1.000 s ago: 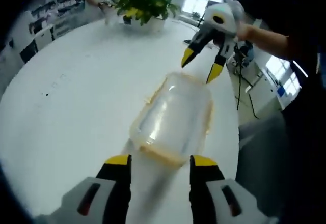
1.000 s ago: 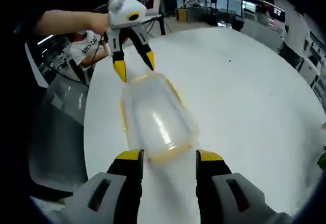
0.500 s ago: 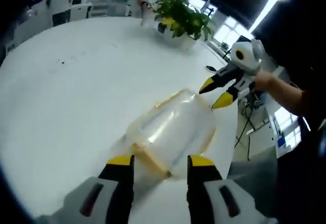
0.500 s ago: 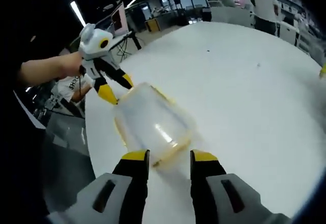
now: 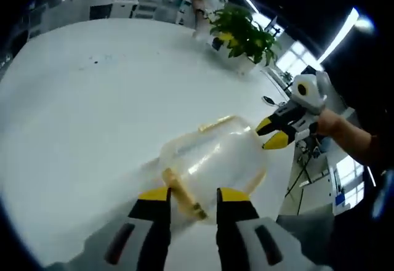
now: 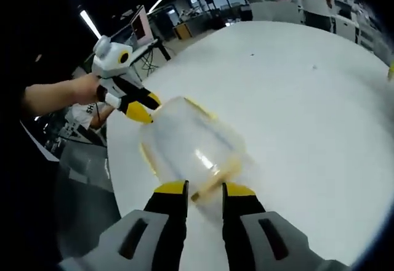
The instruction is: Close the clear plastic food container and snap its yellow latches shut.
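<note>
Left gripper view: the clear container (image 5: 212, 163) lies on the white table (image 5: 80, 117), the left gripper (image 5: 192, 193) pinching its near yellow latch (image 5: 183, 194). At the container's far end, the right gripper (image 5: 275, 132) looks pressed together.

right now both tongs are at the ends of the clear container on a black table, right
Not quite: the table is white, not black, as the left gripper view shows. The rest holds: the left tongs and right tongs are at opposite ends of the clear container.
</note>
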Action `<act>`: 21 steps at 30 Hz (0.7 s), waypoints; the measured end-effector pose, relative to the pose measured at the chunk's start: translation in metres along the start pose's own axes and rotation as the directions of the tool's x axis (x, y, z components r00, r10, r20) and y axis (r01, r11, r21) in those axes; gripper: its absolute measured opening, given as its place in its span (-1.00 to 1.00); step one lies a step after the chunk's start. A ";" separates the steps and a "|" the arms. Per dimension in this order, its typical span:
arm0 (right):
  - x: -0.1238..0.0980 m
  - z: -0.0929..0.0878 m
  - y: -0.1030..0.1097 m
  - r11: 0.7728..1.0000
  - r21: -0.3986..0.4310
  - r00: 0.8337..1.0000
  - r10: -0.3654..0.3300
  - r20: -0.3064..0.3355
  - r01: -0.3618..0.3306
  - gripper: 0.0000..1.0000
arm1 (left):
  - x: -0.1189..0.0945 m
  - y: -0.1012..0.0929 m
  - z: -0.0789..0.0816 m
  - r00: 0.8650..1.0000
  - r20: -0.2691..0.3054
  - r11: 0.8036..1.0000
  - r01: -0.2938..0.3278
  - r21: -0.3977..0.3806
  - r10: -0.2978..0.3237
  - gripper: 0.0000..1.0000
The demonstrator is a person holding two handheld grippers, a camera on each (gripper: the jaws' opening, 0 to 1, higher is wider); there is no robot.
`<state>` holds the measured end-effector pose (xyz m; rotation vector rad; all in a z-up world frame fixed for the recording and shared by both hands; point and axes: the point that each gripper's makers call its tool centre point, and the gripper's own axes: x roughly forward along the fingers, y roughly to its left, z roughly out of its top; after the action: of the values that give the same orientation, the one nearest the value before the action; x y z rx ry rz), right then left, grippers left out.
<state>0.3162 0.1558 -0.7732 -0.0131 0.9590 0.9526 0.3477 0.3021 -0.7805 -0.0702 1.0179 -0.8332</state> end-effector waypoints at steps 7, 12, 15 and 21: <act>0.001 -0.005 0.002 0.996 0.066 0.999 0.052 -0.003 -0.052 -0.69 | 0.002 -0.006 0.007 1.000 0.023 0.999 -0.001 -0.045 0.003 -0.65; -0.001 -0.007 -0.001 0.994 0.101 0.999 0.031 0.023 -0.033 -0.67 | 0.003 -0.005 0.004 0.999 0.038 0.996 -0.024 -0.081 0.027 -0.63; -0.001 -0.006 -0.002 0.992 0.127 0.999 0.021 0.042 -0.026 -0.66 | 0.002 -0.003 0.001 0.999 0.042 0.992 -0.026 -0.124 0.032 -0.63; -0.001 -0.003 -0.001 0.993 0.117 1.000 0.022 0.022 -0.024 -0.65 | 0.002 -0.006 -0.003 0.998 0.054 0.988 -0.032 -0.151 0.041 -0.62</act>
<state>0.3149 0.1534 -0.7751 0.1071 0.9962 0.9144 0.3421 0.2975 -0.7805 -0.2021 1.0237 -0.7166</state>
